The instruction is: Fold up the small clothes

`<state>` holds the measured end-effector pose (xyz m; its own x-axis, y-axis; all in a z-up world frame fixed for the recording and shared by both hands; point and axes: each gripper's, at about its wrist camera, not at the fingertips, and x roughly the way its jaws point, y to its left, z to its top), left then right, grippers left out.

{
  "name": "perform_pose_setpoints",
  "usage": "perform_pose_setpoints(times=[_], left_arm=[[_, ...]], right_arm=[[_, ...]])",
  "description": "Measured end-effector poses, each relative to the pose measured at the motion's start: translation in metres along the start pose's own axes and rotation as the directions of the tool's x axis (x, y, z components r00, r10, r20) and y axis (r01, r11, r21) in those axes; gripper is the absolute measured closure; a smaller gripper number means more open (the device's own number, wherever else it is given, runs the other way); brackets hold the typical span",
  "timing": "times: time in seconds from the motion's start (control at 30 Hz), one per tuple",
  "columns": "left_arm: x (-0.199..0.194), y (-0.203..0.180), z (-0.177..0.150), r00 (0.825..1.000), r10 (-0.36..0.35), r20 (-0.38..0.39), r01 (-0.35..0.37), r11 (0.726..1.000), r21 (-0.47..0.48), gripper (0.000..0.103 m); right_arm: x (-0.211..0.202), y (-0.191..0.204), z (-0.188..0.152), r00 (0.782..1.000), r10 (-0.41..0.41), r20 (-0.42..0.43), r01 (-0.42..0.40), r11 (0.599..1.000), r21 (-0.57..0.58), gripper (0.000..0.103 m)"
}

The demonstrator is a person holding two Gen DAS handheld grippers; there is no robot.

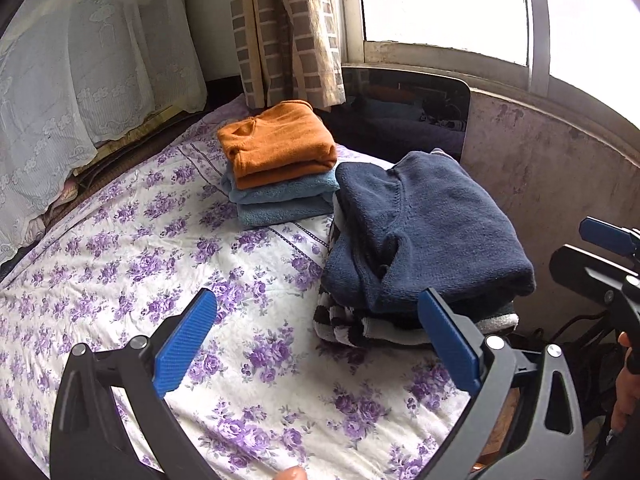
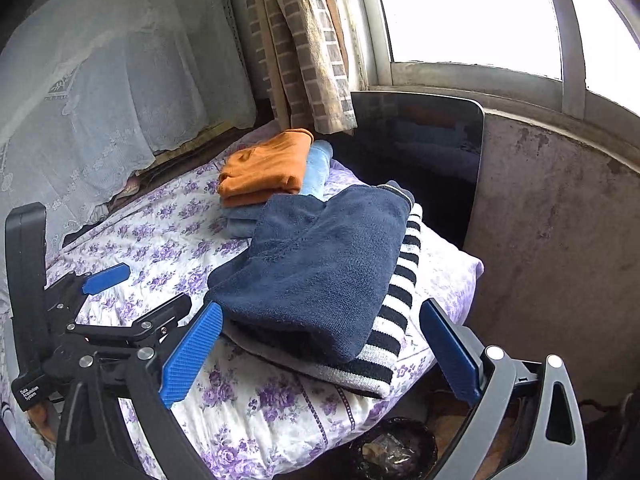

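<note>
The left gripper (image 1: 316, 344) hung wide apart and empty over the floral bedsheet (image 1: 132, 248). A folded navy sweater (image 1: 432, 232) topped a striped garment (image 1: 344, 324); behind, an orange sweater (image 1: 276, 140) lay on a light-blue one (image 1: 280, 200).

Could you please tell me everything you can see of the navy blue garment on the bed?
The navy blue garment is a thick, fleecy or fine-knit piece, folded into a rough rectangle with a fold ridge running across its top. It lies flat on top of a black-and-white striped garment, which sticks out beneath it along one side and the near edge. Both rest on the floral bedsheet, near the bed's corner. Neither gripper touches it.
</note>
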<state>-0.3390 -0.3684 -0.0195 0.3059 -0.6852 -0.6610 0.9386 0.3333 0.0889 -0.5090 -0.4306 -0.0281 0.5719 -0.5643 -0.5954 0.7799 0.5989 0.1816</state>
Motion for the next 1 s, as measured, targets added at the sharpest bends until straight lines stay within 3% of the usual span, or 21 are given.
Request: perform_pose_setpoints(times=[0.43,0.73,0.93,1.0], left_arm=[[0.006,-0.005,-0.001,0.999,0.011,-0.045,-0.012,1.0,-0.005,0.005],[-0.003,-0.013,-0.001,0.999,0.019,-0.045,-0.018,1.0,0.017,0.005],[-0.013,-0.012,-0.001,0.999,0.042,-0.033,-0.042,0.999,0.005,0.005],[-0.016,-0.01,-0.002,0.999,0.044,-0.032,-0.044,0.999,0.0,0.005]], right_arm=[[0.005,-0.005,-0.002,1.0,0.01,-0.016,-0.01,1.0,0.022,0.004],[0.004,-0.001,-0.005,0.996,-0.082,-0.026,0.083,0.996,0.025,0.004],[0.009,0.003,-0.006,0.988,-0.037,-0.147,0.042,0.999,0.027,0.004],[0.002,0.005,-0.006,0.99,-0.029,-0.136,0.034,0.999,0.037,0.004]])
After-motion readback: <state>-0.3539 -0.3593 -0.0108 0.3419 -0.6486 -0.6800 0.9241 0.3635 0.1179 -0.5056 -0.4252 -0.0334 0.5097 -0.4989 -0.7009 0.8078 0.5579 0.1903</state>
